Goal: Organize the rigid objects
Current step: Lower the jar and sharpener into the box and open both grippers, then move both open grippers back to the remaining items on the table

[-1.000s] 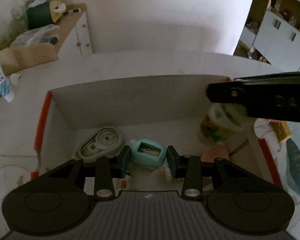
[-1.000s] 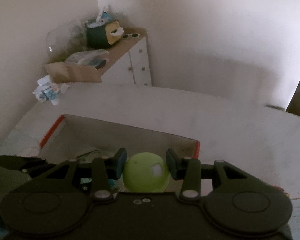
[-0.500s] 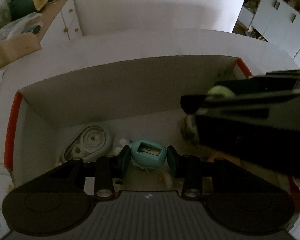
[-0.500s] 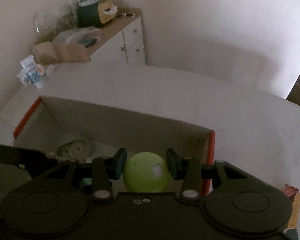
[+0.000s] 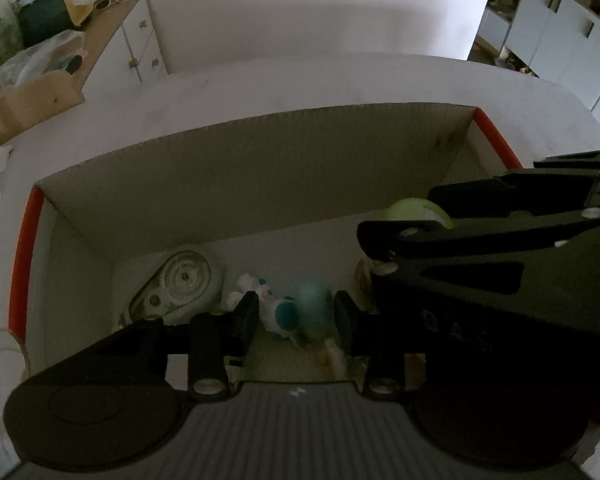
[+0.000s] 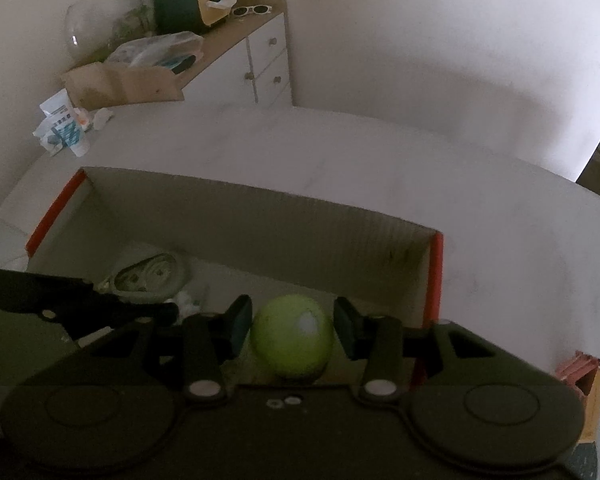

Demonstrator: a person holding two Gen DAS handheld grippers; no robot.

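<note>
Both tools are lowered into the cardboard box (image 5: 260,168) on the table. Right tool (image 6: 293,330) — jaws opening — has the green ball (image 6: 292,334) between them, the pads just clear. Left tool (image 5: 296,316) stands spread around the blurred teal sharpener (image 5: 312,308) (apparently released). Deposit step is judged under way; next, both tools are to be withdrawn upward.

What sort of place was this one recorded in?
Most likely a lived-in home room. A white drawer cabinet in the corner carries a tissue box and sunglasses, and a cardboard box stands on the white table.
</note>
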